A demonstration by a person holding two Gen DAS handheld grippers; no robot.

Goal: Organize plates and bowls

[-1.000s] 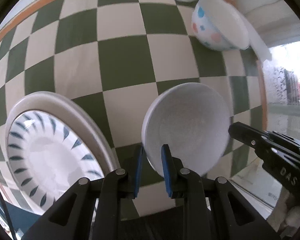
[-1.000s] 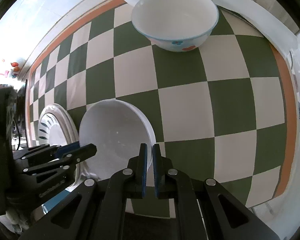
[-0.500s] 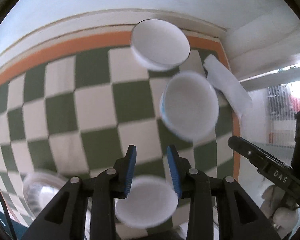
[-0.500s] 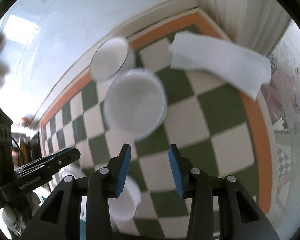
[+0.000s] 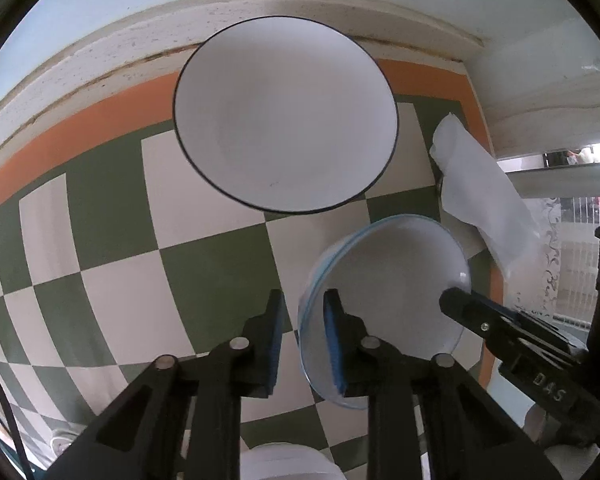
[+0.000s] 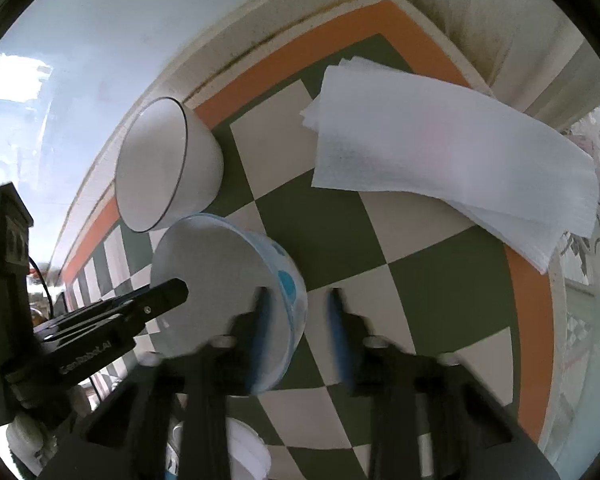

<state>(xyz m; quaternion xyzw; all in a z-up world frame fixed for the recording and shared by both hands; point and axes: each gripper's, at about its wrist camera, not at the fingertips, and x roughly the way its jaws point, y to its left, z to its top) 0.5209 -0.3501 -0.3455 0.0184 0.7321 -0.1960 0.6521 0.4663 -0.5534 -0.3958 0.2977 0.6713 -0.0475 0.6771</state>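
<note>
A white bowl with blue dots and a blue rim stands on the checked cloth. My left gripper is open, its jaws either side of the bowl's left rim. My right gripper is open, its jaws either side of the bowl's right rim. A larger white bowl with a dark rim stands just behind it near the wall. The top of a small white bowl shows under the grippers.
A folded white paper towel lies at the table's right corner. The wall and sill run close behind the bowls. The green and white checked cloth has an orange border.
Both grippers let go of the small white bowl, opened and moved forward. They now straddle the rims of the blue-dotted bowl; the plates at the left are out of view.
</note>
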